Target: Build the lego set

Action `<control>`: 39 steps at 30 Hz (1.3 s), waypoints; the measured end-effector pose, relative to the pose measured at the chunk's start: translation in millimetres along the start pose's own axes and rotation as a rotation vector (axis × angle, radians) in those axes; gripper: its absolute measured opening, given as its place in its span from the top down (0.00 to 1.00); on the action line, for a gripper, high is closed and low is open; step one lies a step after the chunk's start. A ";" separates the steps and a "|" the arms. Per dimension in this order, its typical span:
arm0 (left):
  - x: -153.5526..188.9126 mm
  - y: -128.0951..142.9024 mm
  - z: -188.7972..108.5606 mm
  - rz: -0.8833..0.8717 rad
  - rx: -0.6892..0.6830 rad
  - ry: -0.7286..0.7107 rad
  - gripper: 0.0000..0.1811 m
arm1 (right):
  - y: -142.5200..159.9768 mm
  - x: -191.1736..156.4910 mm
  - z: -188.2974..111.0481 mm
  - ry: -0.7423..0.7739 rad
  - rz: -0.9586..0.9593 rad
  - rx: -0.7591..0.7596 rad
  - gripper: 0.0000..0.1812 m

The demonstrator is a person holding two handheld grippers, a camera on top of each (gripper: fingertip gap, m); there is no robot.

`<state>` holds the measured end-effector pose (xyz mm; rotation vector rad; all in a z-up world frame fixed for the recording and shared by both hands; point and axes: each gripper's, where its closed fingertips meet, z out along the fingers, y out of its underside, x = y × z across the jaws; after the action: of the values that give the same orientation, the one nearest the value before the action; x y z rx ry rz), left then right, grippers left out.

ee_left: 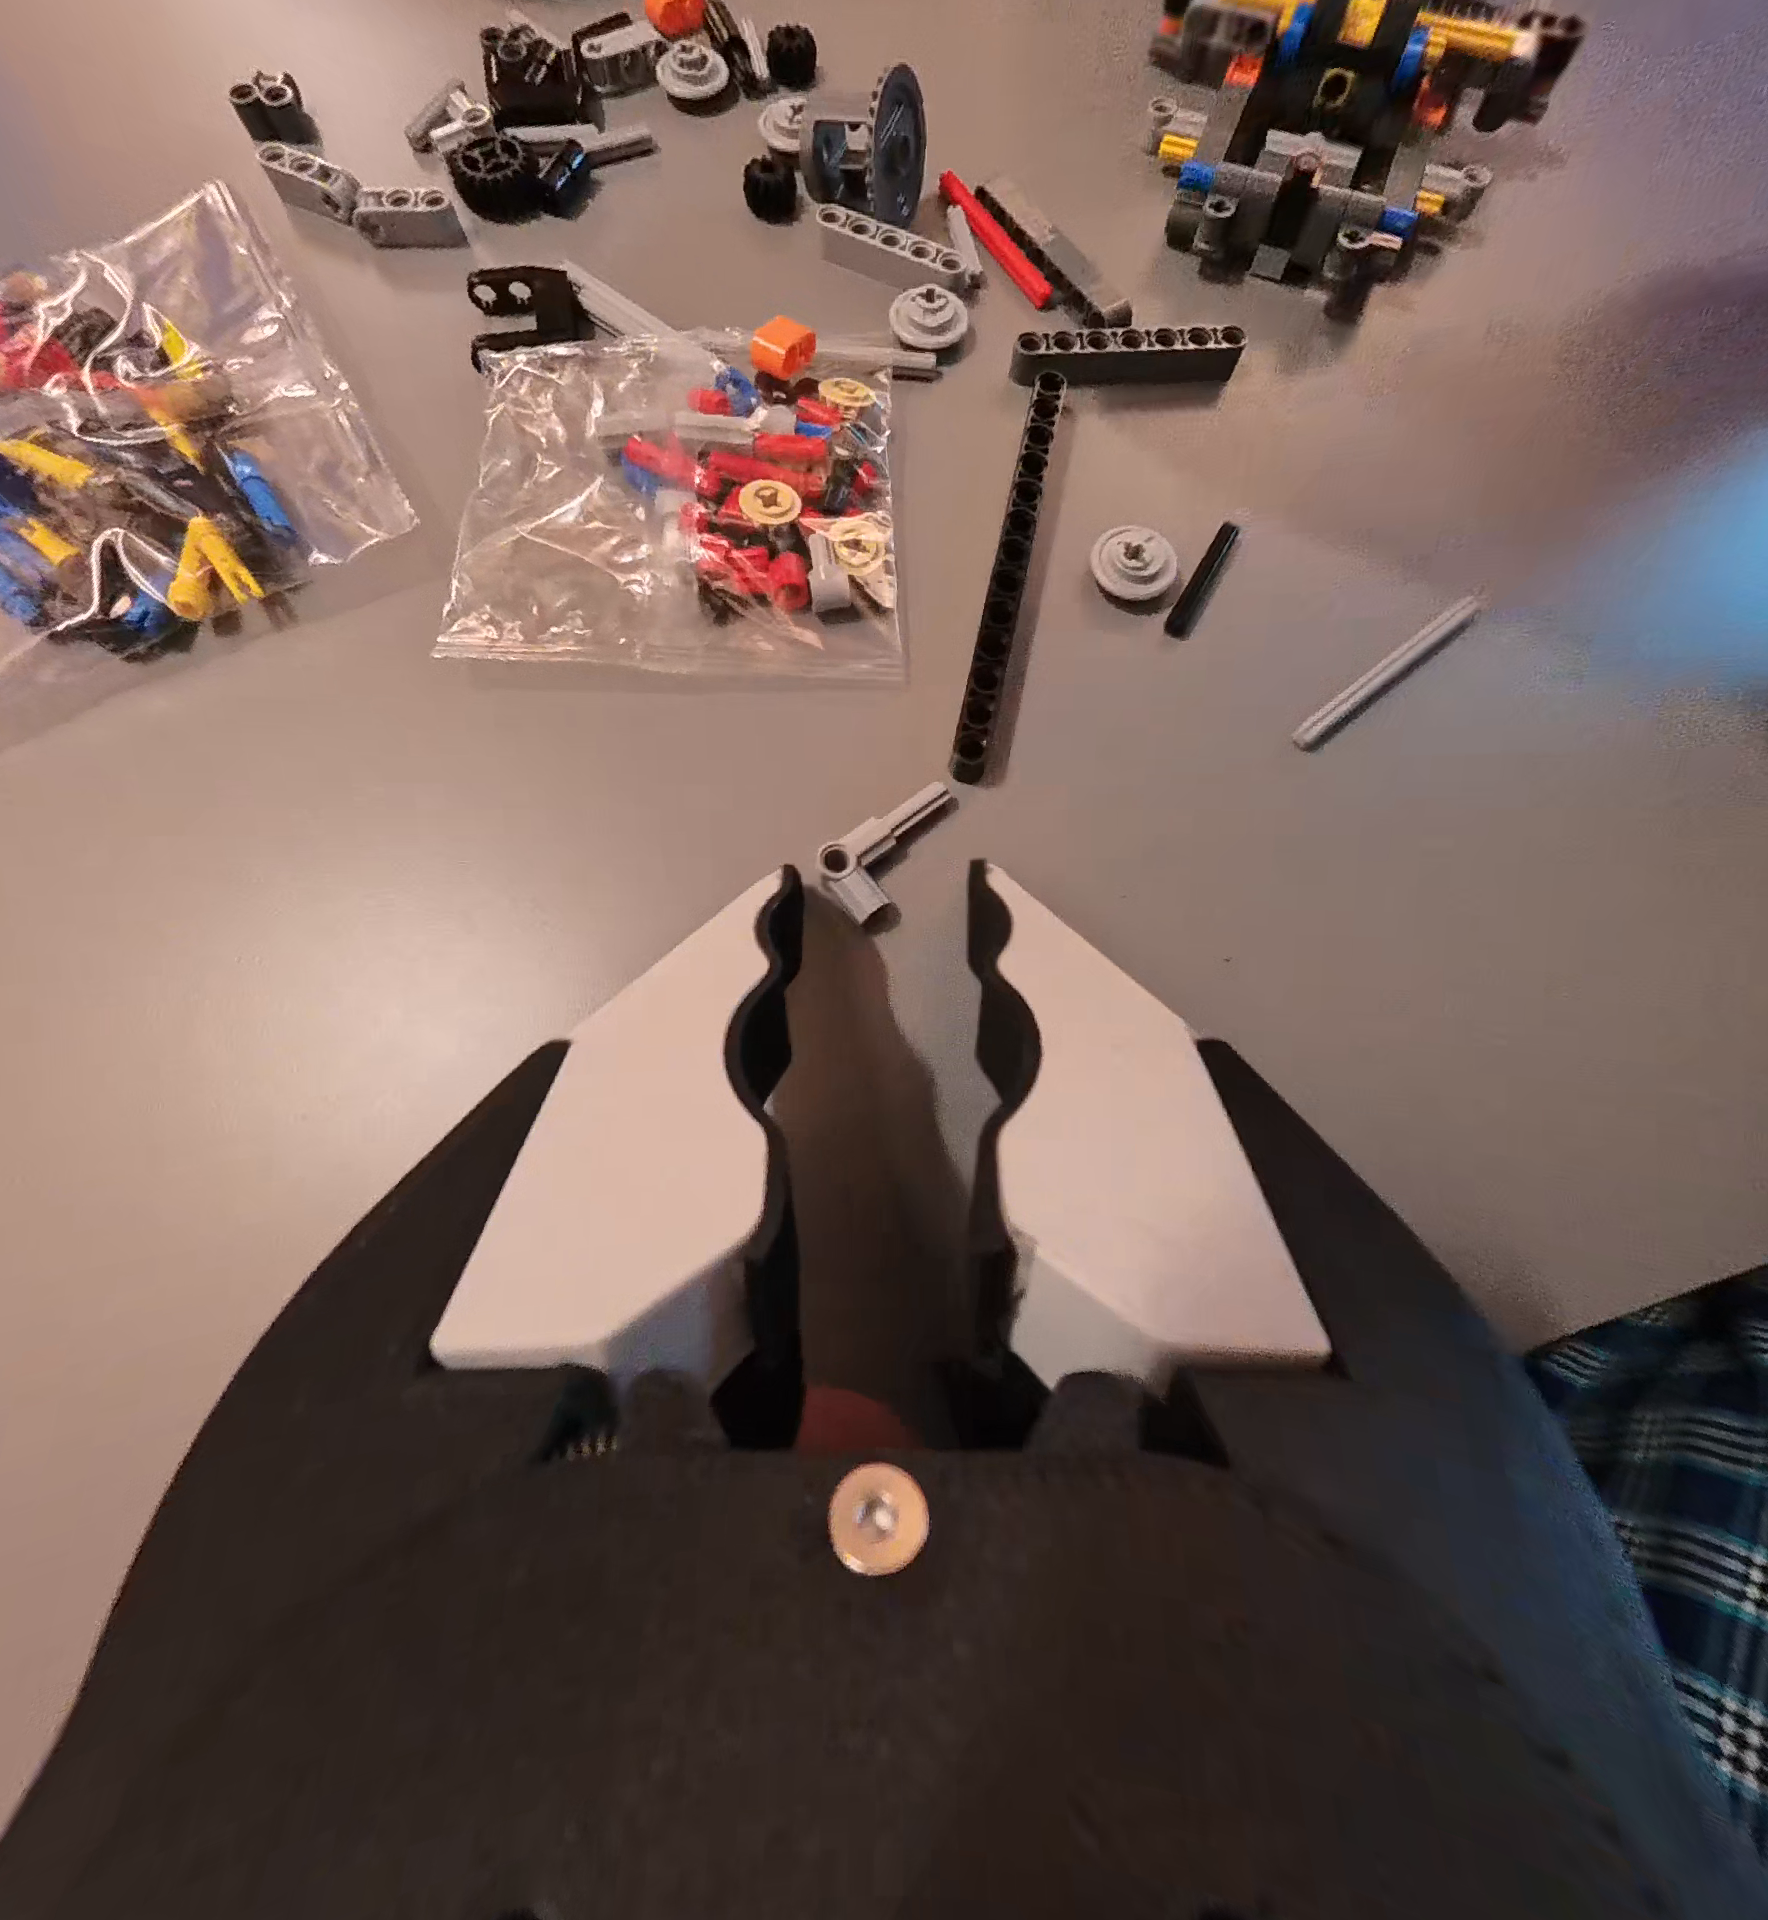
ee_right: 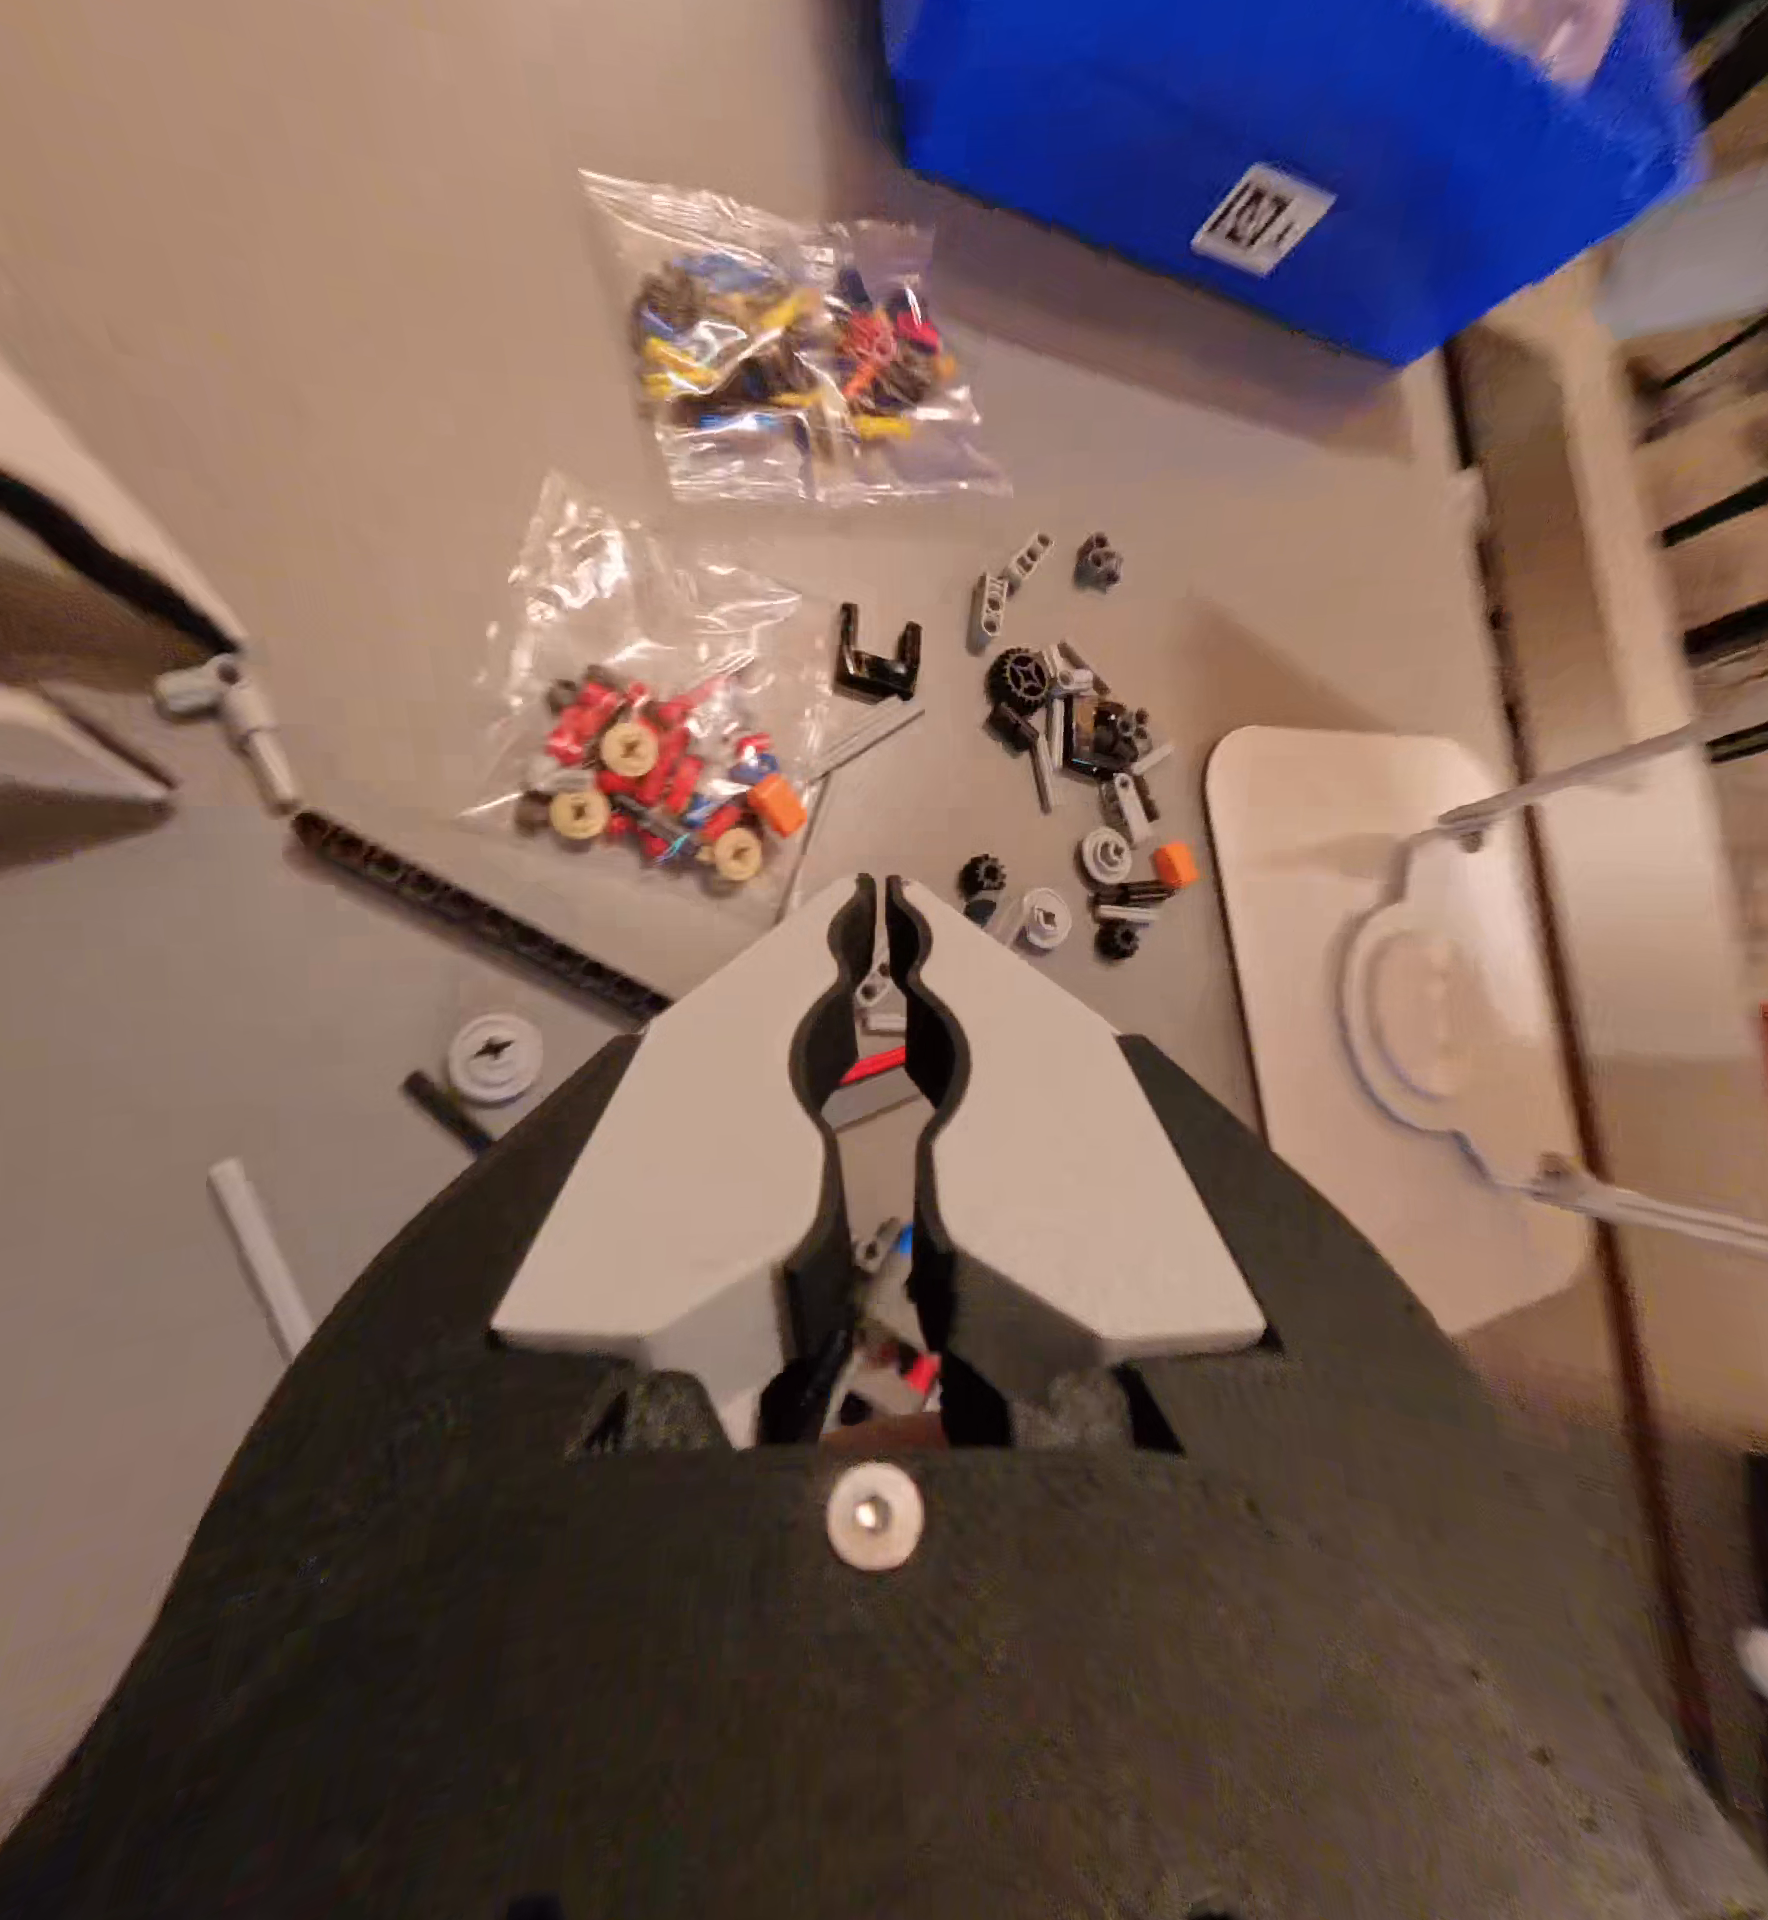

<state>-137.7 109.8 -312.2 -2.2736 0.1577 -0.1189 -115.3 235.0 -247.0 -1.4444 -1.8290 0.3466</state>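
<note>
My left gripper (ee_left: 882, 878) is open and low over the grey table (ee_left: 340, 935). A small grey angled connector (ee_left: 864, 862) lies on the table just ahead of its tips, nearer the left finger. A long black beam (ee_left: 1010, 582) lies beyond it, next to a black L-shaped beam (ee_left: 1129, 353). The partly built model (ee_left: 1316, 135) stands at the far right. My right gripper (ee_right: 878, 894) is shut and empty, held above the table. Bits of the model (ee_right: 885, 1268) show through the gap between its fingers. The connector (ee_right: 225, 717) and the left gripper's fingers (ee_right: 80, 675) show at the left.
Two clear bags of small parts (ee_left: 682, 499) (ee_left: 121, 457) lie to the left. Loose parts (ee_left: 568, 114) are scattered at the back. A grey axle (ee_left: 1384, 675), a grey pulley (ee_left: 1129, 561) and a black pin (ee_left: 1202, 577) lie to the right. A blue bin (ee_right: 1275, 156) and a white chair (ee_right: 1379, 987) stand beyond. The grippers' ends are close to 15 cm from one another. The grey pulley (ee_left: 1129, 561) is about 8 cm from my left fingertips. Look for it in the right wrist view (ee_right: 481, 1041) too.
</note>
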 end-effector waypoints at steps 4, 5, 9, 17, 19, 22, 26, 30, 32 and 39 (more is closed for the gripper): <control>-2.4 -4.0 -9.0 -0.005 0.031 0.028 0.83 | 7.9 42.9 47.3 -0.040 0.006 -0.090 1.00; -3.7 -5.3 -11.8 0.003 0.038 0.041 0.84 | 12.1 45.2 59.6 -0.082 0.022 -0.112 1.00; -11.6 -2.6 -18.0 0.036 0.025 0.087 0.85 | 19.8 49.2 85.6 -0.140 -0.007 -0.185 1.00; -21.8 -7.5 -23.1 0.080 0.035 0.135 0.85 | 23.9 52.7 109.5 -0.203 0.020 -0.213 1.00; -22.3 -6.9 -23.2 0.086 0.037 0.150 0.85 | 23.7 52.7 109.9 -0.218 0.023 -0.219 1.00; -26.9 -5.3 -22.2 0.100 0.033 0.150 0.85 | 24.0 51.8 109.0 -0.248 0.027 -0.218 1.00; -31.5 -6.2 -22.2 0.109 0.037 0.157 0.85 | 21.2 50.8 102.4 -0.259 0.033 -0.190 1.00; -34.2 -5.2 -19.8 0.113 0.031 0.155 0.85 | 18.4 52.1 95.8 -0.260 0.031 -0.183 1.00; -33.5 -4.7 -18.5 0.115 0.030 0.158 0.85 | 22.1 43.3 93.5 -0.310 0.010 -0.212 0.98; -34.4 -1.8 -17.5 0.112 0.029 0.161 0.85 | 23.7 38.7 94.6 -0.330 0.008 -0.230 0.94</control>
<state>-173.9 103.1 -300.7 -2.2202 0.3654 -0.2435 -167.5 300.7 -310.0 -1.6263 -2.1854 0.4091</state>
